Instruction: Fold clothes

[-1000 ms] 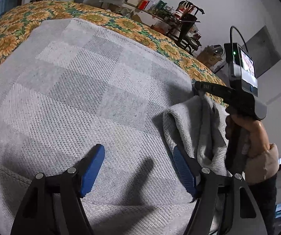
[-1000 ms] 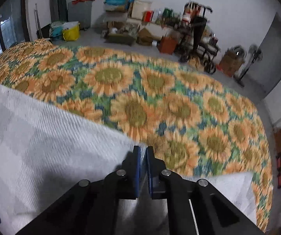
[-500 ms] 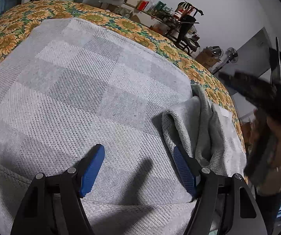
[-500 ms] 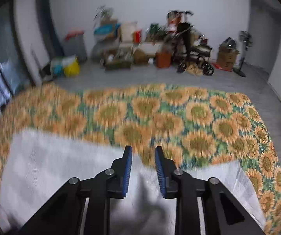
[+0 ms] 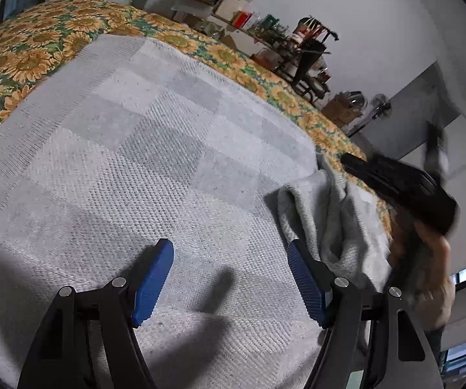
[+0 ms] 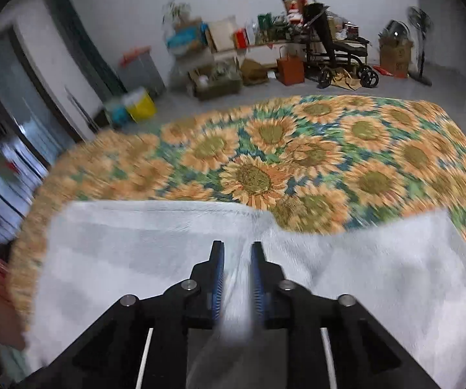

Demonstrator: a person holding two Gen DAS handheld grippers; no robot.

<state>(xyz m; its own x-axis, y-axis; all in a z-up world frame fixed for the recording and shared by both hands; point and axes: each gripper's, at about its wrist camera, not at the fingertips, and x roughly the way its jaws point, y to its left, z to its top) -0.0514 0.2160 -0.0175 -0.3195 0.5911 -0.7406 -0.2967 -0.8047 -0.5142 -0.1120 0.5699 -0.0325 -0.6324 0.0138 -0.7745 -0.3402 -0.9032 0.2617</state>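
Note:
A grey-white checked cloth (image 5: pixel 155 162) lies spread over the sunflower bedspread (image 5: pixel 22 61). Its right part is bunched into a rumpled fold (image 5: pixel 333 220). My left gripper (image 5: pixel 229 275) hovers low over the cloth's near part, open, with nothing between its blue pads (image 5: pixel 150 278). In the right wrist view the cloth (image 6: pixel 129 259) shows as a blurred white sheet. My right gripper (image 6: pixel 236 265) has its fingers a narrow gap apart, and a raised ridge of cloth fills that gap. In the left wrist view the right gripper (image 5: pixel 349 162) shows blurred at the bunched fold, held by a hand (image 5: pixel 434 259).
The bedspread (image 6: pixel 314 162) reaches well beyond the cloth. Across the floor, boxes and shelves (image 6: pixel 220 42), a wheeled cart (image 6: pixel 336 52), a yellow bin (image 6: pixel 140 107) and a fan (image 6: pixel 422 32) stand against the white wall. A door or window (image 6: pixel 9 136) is at the left.
My right gripper let go of the cloth's edge, lifted away, then came back down with its fingers narrowed around a ridge of cloth. My left gripper stayed open in place.

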